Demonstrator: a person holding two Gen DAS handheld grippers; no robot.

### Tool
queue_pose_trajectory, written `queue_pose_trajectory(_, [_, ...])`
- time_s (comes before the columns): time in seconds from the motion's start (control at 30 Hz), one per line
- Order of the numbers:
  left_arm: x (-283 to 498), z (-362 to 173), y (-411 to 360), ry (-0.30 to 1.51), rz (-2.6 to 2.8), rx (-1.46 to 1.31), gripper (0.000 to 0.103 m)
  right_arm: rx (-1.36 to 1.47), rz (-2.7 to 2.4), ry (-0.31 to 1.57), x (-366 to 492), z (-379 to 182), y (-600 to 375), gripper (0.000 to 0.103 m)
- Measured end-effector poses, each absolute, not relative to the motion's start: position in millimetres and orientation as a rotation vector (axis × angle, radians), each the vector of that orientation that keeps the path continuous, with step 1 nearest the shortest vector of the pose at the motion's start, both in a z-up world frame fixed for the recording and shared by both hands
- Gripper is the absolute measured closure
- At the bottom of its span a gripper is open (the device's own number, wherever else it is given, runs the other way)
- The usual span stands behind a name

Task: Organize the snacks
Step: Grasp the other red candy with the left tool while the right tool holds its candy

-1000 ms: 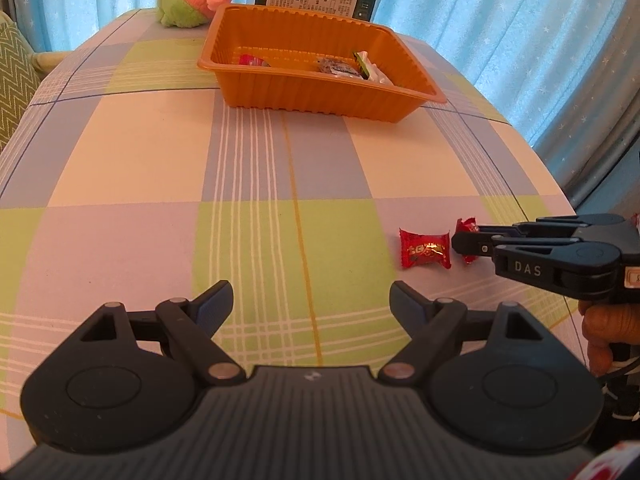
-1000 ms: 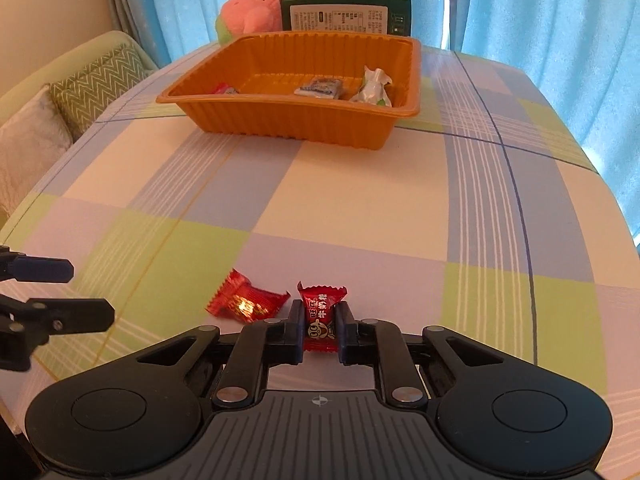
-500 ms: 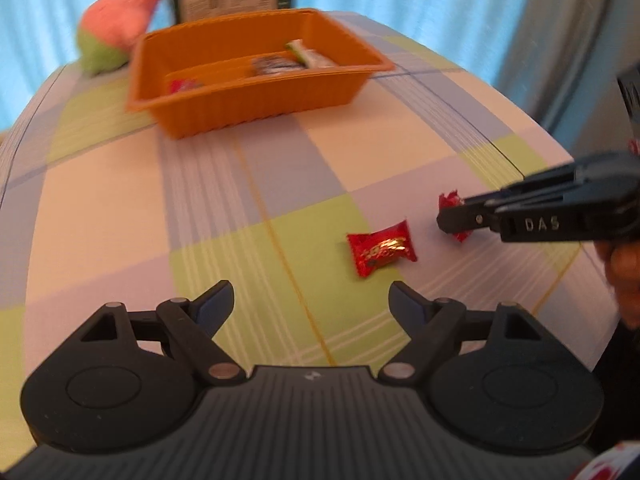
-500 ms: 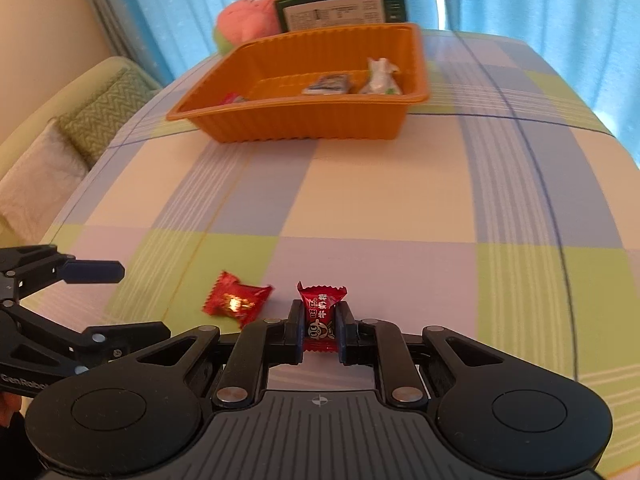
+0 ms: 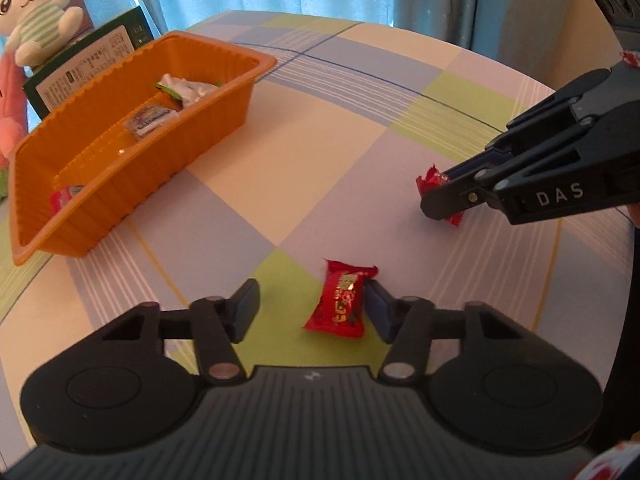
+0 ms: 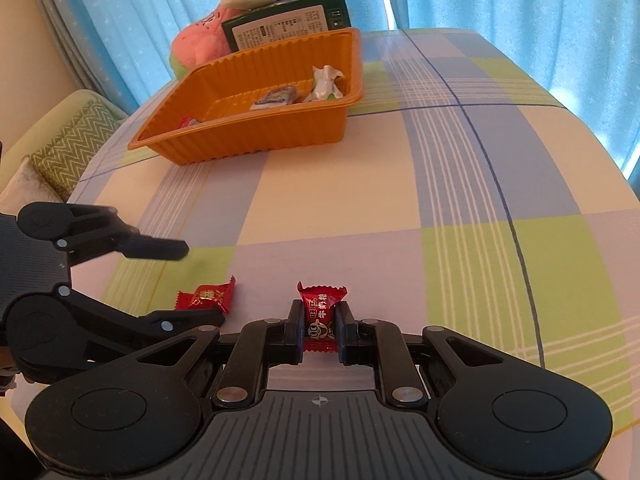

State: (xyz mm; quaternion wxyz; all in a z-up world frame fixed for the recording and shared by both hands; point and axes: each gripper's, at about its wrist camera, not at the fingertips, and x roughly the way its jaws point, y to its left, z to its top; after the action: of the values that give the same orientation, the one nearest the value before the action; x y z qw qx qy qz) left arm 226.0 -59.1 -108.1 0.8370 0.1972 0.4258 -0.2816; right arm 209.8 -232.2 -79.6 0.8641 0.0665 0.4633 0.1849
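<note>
A red candy (image 5: 342, 308) lies on the checked tablecloth between the fingers of my left gripper (image 5: 312, 308). Its jaws are closing: the right pad is at the wrapper, the left pad still stands apart. From the right wrist view the same candy (image 6: 206, 296) sits between the left gripper's (image 6: 192, 284) two fingers. My right gripper (image 6: 318, 328) is shut on a second red candy (image 6: 322, 312), low over the cloth; the left wrist view shows this gripper (image 5: 440, 196) and its candy (image 5: 430, 178) to the right. The orange tray (image 5: 132, 168) holds three wrapped snacks.
Behind the orange tray (image 6: 256, 136) stand a green box (image 6: 280, 28), a pink plush (image 6: 200, 44) and a rabbit plush (image 5: 36, 8). Blue curtains hang around the round table's far edge. A sofa with a zigzag cushion (image 6: 68, 144) lies to the left.
The left gripper has rolled and moved in over the loose red candy, and its jaws have narrowed around it. The right gripper stays shut on its candy, shifted slightly.
</note>
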Motion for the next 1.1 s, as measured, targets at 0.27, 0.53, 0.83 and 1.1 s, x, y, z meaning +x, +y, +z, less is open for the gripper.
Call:
queue_pose_trajectory(0.27, [214.3, -105.5, -65.3, 0.929, -0.58, 0.334, 0.083, 0.161, 0.378, 0.976, 208.4, -81.3, -233.3, 0.087])
queue_pose_trajectory(0.53, [189.7, -95.2, -47.1, 0.95, -0.376, 0.114, 0.084, 0.154, 0.395, 0.975, 194.3, -76.1, -224.3, 0.087])
queue_pose_trajectory(0.83, [155.5, -72.2, -20.5, 0.94, -0.257, -0.033, 0.084, 0.156, 0.415, 0.966, 172.8, -62.0, -209.8, 0.087])
queue_pose_trajectory(1.1, [130.9, -54.2, -7.8, 0.914, -0.21, -0.089, 0.084, 0.142, 0.432, 0.955, 152.0, -48.7, -197.2, 0.087])
